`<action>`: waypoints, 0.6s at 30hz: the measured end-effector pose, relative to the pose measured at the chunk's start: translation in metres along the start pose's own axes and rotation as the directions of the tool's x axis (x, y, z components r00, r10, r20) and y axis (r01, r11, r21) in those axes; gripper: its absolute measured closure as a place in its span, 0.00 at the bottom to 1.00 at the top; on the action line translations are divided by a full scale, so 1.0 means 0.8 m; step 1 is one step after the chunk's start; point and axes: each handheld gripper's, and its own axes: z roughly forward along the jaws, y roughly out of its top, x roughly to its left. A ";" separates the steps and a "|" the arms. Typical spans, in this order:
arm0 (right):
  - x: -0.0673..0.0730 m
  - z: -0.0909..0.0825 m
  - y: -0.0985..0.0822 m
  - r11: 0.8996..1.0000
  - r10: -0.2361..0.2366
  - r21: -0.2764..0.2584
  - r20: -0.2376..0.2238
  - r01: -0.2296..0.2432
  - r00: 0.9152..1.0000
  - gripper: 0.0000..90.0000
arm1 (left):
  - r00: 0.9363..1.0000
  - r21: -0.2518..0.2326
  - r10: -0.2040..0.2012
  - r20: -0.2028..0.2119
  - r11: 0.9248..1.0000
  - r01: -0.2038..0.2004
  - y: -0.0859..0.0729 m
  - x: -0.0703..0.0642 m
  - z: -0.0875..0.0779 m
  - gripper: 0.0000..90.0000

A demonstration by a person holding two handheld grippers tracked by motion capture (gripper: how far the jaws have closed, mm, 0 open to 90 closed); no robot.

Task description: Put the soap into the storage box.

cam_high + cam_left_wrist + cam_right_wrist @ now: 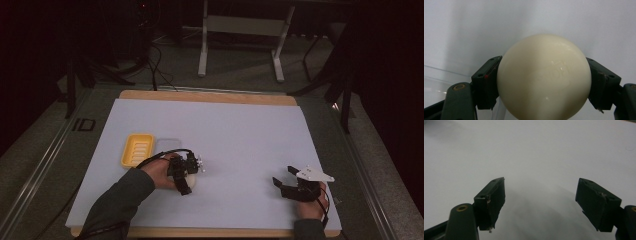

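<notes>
High view: left gripper (190, 175) low over the white mat (235, 135), toward the mat's front-left, hand (162, 172) and dark sleeve (120, 200) coming in from the front edge. Cream ball (191, 183) directly under the gripper, mostly hidden by it, only a pale sliver visible at the gripper's front side. Cannot tell here whether ball rests on the mat or hangs just above. Yellow soap dish (137, 149) near the mat's left edge, just behind-left of the gripper, apart from it. Faint clear lid or tray (168, 145) lying just right of the dish. Right gripper (285, 182) near the mat's front-right corner, grey three-cornered plate (314, 174) on top, well apart from the ball. Wooden table (205, 96) showing as a strip along the mat's far edge.

Left gripper view: ball (544, 77) clamped between the two black pads (486, 82), one pad pressing each side, about mid-height of the ball. Jaws at medium spread, set by the ball's width. Ball centred in the grip, bulging past the pad tips. Faint embossed lettering on its face, unreadable. White mat (524, 22) behind. Clear plastic edge (439, 75) at lower left.

Right gripper view: jaws spread wide, nothing between pads (491, 200). Bare white mat (536, 157) ahead, soft shadow under the jaws.
</notes>
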 end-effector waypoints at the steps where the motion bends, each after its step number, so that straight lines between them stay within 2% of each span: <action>1: 0.000 0.000 0.000 1.000 0.000 0.000 0.000 0.000 1.000 0.26 | 1.000 -0.001 -0.001 0.000 1.000 0.001 -0.001 0.000 0.000 0.27; 18: 0.000 0.000 0.000 1.000 0.001 -0.002 0.001 -0.001 1.000 0.26 | 1.000 -0.027 -0.015 0.001 1.000 0.015 -0.010 0.006 -0.016 0.27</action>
